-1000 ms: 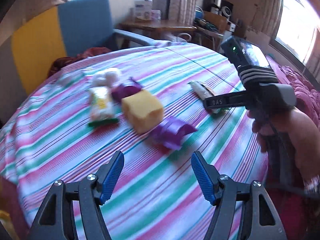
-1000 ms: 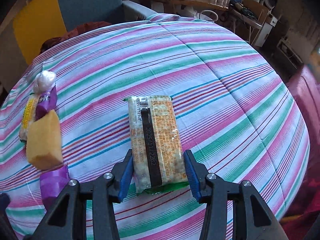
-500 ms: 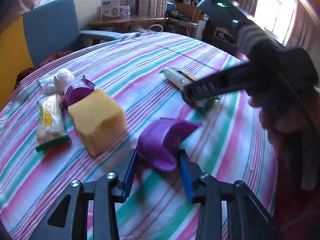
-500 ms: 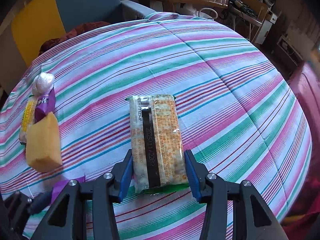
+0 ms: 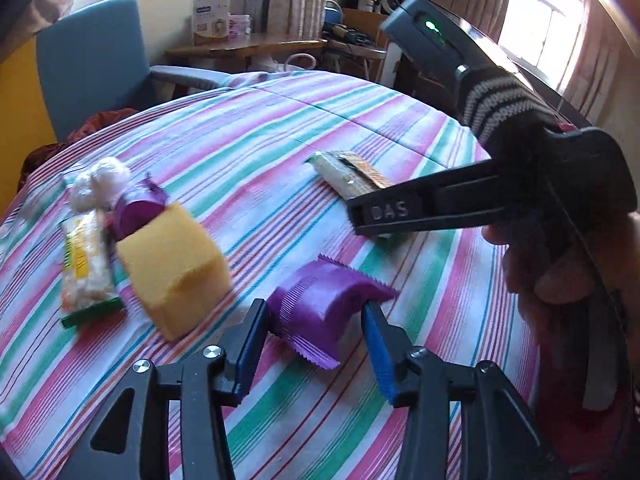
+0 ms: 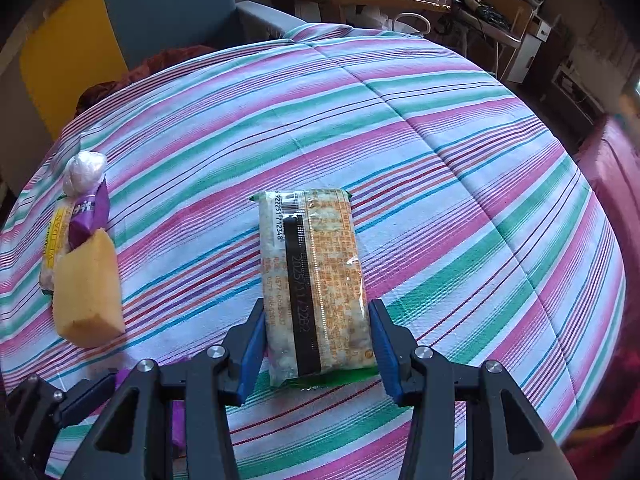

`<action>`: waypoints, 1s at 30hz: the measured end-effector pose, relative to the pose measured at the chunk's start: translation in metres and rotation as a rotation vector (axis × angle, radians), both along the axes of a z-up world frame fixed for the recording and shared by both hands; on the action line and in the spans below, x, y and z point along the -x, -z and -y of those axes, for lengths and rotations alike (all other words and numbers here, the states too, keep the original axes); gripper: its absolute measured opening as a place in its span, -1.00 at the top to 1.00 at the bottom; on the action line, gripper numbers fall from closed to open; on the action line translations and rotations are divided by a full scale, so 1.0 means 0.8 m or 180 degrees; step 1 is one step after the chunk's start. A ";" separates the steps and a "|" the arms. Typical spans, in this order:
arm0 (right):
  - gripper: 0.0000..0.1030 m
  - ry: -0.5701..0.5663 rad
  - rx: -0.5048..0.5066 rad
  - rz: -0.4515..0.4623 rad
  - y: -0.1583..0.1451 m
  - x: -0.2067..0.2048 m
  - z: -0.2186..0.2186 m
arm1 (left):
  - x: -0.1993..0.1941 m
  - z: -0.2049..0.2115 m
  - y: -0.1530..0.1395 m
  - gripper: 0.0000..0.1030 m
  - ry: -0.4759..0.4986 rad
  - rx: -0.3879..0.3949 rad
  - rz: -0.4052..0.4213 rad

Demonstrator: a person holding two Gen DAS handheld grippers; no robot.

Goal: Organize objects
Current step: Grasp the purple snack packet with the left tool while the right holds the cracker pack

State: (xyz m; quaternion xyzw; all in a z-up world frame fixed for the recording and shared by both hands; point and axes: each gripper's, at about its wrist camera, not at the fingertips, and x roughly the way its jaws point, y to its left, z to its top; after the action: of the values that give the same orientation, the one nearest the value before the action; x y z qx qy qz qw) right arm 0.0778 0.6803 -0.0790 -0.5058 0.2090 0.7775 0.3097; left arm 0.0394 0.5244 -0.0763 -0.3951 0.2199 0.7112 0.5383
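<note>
A purple crinkle-edged packet (image 5: 316,300) lies arched on the striped tablecloth (image 5: 280,140). My left gripper (image 5: 316,340) straddles it, both blue pads touching its sides while the jaws are opening. A long orange and clear snack packet (image 6: 316,280) rests on the cloth with my right gripper (image 6: 318,336) shut on its near end. In the left wrist view the right gripper's black finger (image 5: 384,212) covers that packet's (image 5: 352,172) near end, and a person's hand (image 5: 560,272) holds it.
At the left sit a yellow sponge block (image 5: 172,268), a yellow-green snack pack (image 5: 86,264), a second purple packet (image 5: 136,208) and white wrapped balls (image 5: 100,184). Beyond the table stand a blue chair (image 5: 92,60) and a wooden desk (image 5: 248,44).
My left gripper came forward and down onto the purple packet, closed tightly around it, then widened a little. The right gripper and its snack packet have not moved.
</note>
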 end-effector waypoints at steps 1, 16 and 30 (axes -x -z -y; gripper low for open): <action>0.04 0.0001 0.0000 0.0001 0.001 0.001 -0.002 | -0.002 -0.002 0.001 0.07 0.0014 -0.0006 -0.0004; 0.04 0.0009 0.0003 -0.0001 0.002 0.001 -0.006 | -0.003 0.004 0.007 0.26 -0.0053 -0.0218 0.0280; 0.04 0.0138 0.0031 -0.0032 0.001 -0.005 -0.014 | -0.011 -0.016 -0.001 -0.40 0.0198 -0.0204 0.0082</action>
State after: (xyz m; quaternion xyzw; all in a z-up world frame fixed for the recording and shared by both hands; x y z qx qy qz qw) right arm 0.0815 0.6919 -0.0800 -0.4988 0.2252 0.7722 0.3229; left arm 0.0479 0.5371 -0.0753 -0.3798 0.2021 0.6956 0.5753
